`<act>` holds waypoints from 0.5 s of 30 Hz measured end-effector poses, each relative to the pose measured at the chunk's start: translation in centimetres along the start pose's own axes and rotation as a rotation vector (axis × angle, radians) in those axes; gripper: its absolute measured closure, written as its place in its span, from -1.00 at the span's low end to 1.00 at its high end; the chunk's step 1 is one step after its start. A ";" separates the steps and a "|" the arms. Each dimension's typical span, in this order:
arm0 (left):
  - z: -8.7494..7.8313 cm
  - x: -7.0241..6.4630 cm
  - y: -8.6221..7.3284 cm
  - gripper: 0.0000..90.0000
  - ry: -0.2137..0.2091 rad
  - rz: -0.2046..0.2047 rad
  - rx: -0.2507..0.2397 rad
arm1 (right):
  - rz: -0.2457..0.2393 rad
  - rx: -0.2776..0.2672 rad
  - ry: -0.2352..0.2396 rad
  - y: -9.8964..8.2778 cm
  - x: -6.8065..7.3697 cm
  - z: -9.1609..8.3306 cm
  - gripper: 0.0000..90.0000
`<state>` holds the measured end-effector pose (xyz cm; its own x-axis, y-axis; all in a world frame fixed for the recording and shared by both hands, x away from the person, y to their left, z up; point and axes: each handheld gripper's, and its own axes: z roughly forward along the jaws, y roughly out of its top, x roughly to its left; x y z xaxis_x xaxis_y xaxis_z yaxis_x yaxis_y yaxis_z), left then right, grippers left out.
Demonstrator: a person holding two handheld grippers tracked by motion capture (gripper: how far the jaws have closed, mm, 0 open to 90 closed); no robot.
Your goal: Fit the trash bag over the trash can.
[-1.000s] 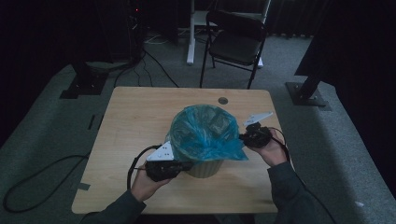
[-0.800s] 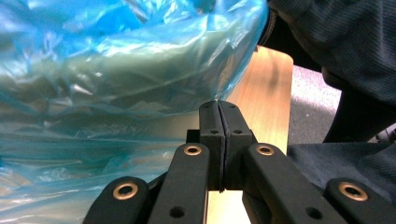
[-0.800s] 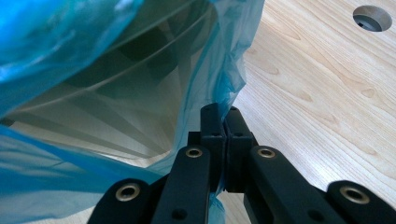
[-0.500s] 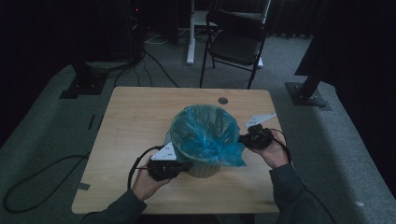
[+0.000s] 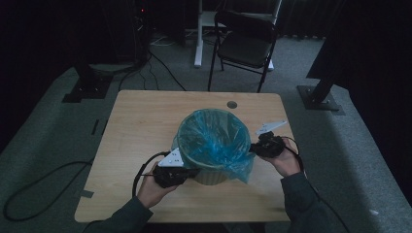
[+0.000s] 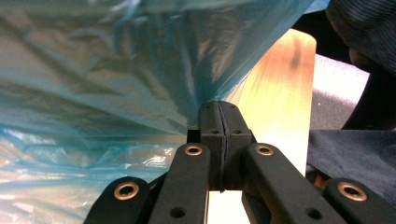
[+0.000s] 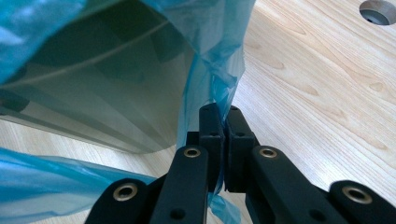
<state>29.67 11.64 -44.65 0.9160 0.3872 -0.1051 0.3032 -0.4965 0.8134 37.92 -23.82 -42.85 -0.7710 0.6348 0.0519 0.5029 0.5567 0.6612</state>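
A pale round bin (image 5: pixel 210 175) stands on the wooden table (image 5: pixel 141 126), lined with a blue plastic bag (image 5: pixel 214 138) whose edge drapes over the rim. My left gripper (image 5: pixel 187 172) is at the bin's near left side, shut on a pinch of the blue bag (image 6: pixel 140 79); the jaws meet with film between them (image 6: pixel 219 112). My right gripper (image 5: pixel 253 148) is at the bin's right side, shut on a fold of the bag (image 7: pixel 215 70) hanging beside the bin wall (image 7: pixel 107 102). Its jaws close on the film (image 7: pixel 223 116).
A round cable hole (image 5: pixel 231 104) sits in the table's far edge. A black folding chair (image 5: pixel 243 43) stands beyond the table. Cables trail over the grey floor at left. Bare tabletop lies to the left and behind the bin.
The bag's skirt has been drawn a little lower around the bin's near right side. Both hands stay almost where they were.
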 end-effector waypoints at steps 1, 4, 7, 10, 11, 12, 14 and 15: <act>-0.1 0.2 -0.3 1.00 0.007 -0.012 0.003 | 0.003 -0.003 -0.004 -0.1 -0.1 -0.1 0.96; -0.2 0.4 -0.4 1.00 0.010 -0.014 0.007 | 0.008 -0.002 -0.003 -0.2 -0.1 -0.2 0.96; 0.0 0.6 -0.6 1.00 0.010 -0.024 0.015 | 0.005 0.002 0.000 -0.5 -0.1 0.0 0.96; 0.1 0.6 -0.7 1.00 0.016 -0.026 0.026 | 0.008 0.005 0.000 -0.6 -0.1 0.1 0.95; 0.1 0.7 -0.8 1.00 0.016 -0.027 0.032 | 0.009 0.008 -0.002 -0.7 -0.1 0.1 0.95; 0.1 0.7 -0.9 1.00 0.017 -0.029 0.029 | 0.011 0.010 -0.003 -0.7 -0.1 0.1 0.95; 0.1 0.7 -0.9 1.00 0.019 -0.034 0.029 | 0.013 0.010 -0.002 -0.8 -0.1 0.1 0.95; 0.1 0.8 -0.9 1.00 0.020 -0.035 0.028 | 0.013 0.009 -0.002 -0.9 -0.2 0.1 0.95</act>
<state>30.12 12.34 -45.54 0.8993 0.4199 -0.1220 0.3428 -0.5038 0.7929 37.62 -24.37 -43.52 -0.7632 0.6435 0.0591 0.5169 0.5531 0.6533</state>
